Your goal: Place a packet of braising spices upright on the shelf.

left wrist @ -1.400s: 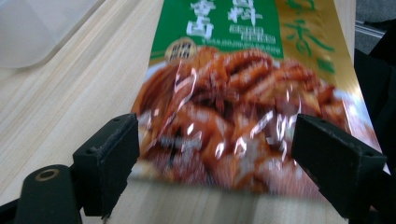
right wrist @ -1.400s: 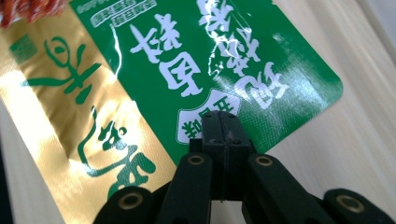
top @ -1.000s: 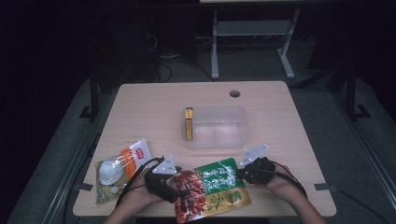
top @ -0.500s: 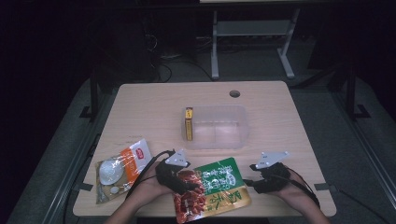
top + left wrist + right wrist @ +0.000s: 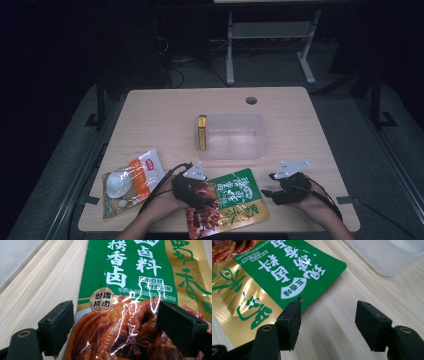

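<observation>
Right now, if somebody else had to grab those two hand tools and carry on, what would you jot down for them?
Left gripper: open, jaws spread over the red end of the green sauce packet, not clamped.
Right gripper: open, holding nothing, on the table just right of the packet's green edge.
The packet lies flat at the near edge. The clear plastic bin sits beyond it mid-table, with a yellow box standing at its left end. An orange-and-white packet lies at the left.
Done: one item in the bin. Left, probably: grip the packet and place it in the bin.
</observation>
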`<state>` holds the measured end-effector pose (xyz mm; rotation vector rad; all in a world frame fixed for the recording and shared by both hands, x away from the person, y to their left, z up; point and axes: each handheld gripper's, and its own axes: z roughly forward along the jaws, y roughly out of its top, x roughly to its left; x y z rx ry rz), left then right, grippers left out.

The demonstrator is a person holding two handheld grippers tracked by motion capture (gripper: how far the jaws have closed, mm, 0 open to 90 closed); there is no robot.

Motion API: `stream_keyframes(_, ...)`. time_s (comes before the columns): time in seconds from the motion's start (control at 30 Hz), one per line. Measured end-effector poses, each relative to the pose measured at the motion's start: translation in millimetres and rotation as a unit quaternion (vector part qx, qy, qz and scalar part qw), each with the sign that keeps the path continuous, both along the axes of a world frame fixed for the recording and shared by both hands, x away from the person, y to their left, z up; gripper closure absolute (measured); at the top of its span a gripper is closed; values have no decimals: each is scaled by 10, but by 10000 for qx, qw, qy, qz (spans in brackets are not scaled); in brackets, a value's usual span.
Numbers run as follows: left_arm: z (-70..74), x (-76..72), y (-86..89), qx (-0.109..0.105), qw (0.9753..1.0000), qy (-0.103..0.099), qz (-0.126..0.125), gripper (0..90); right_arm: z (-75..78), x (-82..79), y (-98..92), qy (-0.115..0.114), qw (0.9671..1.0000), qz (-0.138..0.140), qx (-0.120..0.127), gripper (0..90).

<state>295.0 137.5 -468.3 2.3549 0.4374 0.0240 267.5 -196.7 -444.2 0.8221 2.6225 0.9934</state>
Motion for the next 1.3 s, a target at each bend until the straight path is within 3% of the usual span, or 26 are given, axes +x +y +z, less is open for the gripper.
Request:
stream_keyframes(0.33,-4,-13,15,-5,9999,-107,-51,168,7,5,-18,-44,10000,-47,-24,375)
stream_keyframes(0.5,13,-10,52,-65,9999,-107,-31,310,14,-6,-12,-56,10000,-18,-12,376)
stream_keyframes(0.77,56,-31,49,58,9999,-25,-158,585,32,-9,-20,-75,10000,-33,22,376)
stream_keyframes(0.8,60,-48,34,71,9998,-4,-202,585,33,-8,-21,-79,10000,-34,30,375)
stream_keyframes(0.83,61,-56,27,84,9997,-22,-224,662,33,-4,-21,-85,9999,-41,34,373)
stream_keyframes(1.0,73,-61,1,153,9995,7,-284,794,40,-4,-28,-75,9999,-65,77,362)
stream_keyframes(1.1,89,-36,-20,234,9992,80,-304,833,50,-1,-44,-52,9998,-114,145,354)
stream_keyframes(1.2,78,8,15,55,9991,369,-187,858,60,5,-58,-40,9997,-174,186,345)
stream_keyframes(1.3,90,0,23,26,9990,418,-161,882,69,13,-65,-29,9995,-216,220,333)
